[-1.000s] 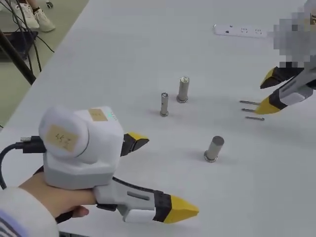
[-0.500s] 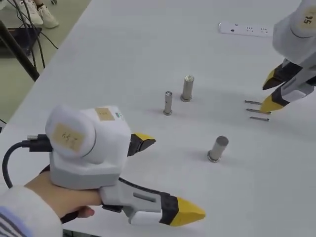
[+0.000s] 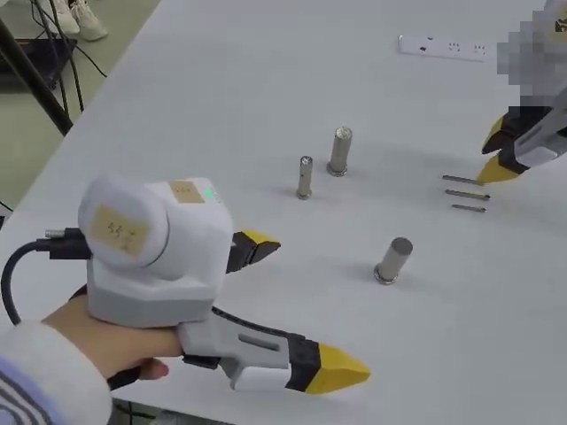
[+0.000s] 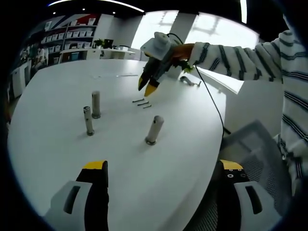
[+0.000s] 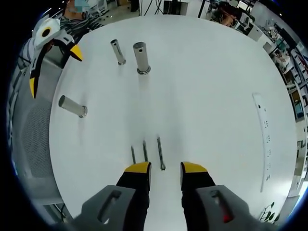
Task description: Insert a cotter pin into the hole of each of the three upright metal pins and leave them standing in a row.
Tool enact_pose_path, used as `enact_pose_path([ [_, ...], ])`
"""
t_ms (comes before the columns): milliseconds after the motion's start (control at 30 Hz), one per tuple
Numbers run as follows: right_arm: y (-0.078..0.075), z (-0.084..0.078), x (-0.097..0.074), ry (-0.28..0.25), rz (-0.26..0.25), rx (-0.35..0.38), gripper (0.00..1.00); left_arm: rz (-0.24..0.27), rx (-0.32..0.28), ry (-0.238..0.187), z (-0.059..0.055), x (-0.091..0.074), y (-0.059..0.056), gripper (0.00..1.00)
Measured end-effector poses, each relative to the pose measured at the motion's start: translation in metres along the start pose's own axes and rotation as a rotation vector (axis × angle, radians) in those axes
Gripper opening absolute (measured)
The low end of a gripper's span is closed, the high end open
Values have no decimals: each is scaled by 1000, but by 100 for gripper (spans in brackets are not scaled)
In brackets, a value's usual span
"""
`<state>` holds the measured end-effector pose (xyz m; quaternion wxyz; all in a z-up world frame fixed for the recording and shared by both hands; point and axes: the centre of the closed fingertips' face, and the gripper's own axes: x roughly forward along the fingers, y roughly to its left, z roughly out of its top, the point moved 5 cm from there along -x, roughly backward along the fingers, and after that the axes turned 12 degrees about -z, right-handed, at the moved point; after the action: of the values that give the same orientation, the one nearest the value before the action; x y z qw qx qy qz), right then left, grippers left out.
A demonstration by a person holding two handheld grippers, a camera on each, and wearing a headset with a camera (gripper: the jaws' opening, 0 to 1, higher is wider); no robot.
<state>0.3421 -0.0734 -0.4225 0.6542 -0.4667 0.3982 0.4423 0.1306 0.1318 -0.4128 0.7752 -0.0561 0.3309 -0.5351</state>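
Note:
Three metal pins stand upright on the white table: a thin one (image 3: 305, 177), a thicker one (image 3: 339, 150) just behind it, and a third (image 3: 392, 259) apart, nearer to me. Three cotter pins (image 3: 466, 194) lie side by side at the right. My right gripper (image 3: 495, 152) hovers open just right of them; in its own view the cotter pins (image 5: 145, 150) lie just ahead of its empty tips (image 5: 166, 167). My left gripper (image 3: 306, 308) is wide open and empty at the near left, facing the metal pins (image 4: 154, 130).
A white power strip (image 3: 443, 47) lies at the far edge of the table. The table's left edge (image 3: 97, 106) drops to the floor, where cables and a black stand leg (image 3: 35, 80) show. A person's striped sleeve (image 4: 240, 53) reaches in behind the right gripper.
My right gripper has shifted a little towards the far side of the cotter pins. The left gripper and all the pins stay put; the camera has shifted slightly.

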Motion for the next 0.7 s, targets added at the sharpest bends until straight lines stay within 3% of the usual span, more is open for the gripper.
enact_pose_path([
  [700, 10, -1, 16, 35, 43, -69, 8, 3, -12, -11, 1, -3, 0, 91],
])
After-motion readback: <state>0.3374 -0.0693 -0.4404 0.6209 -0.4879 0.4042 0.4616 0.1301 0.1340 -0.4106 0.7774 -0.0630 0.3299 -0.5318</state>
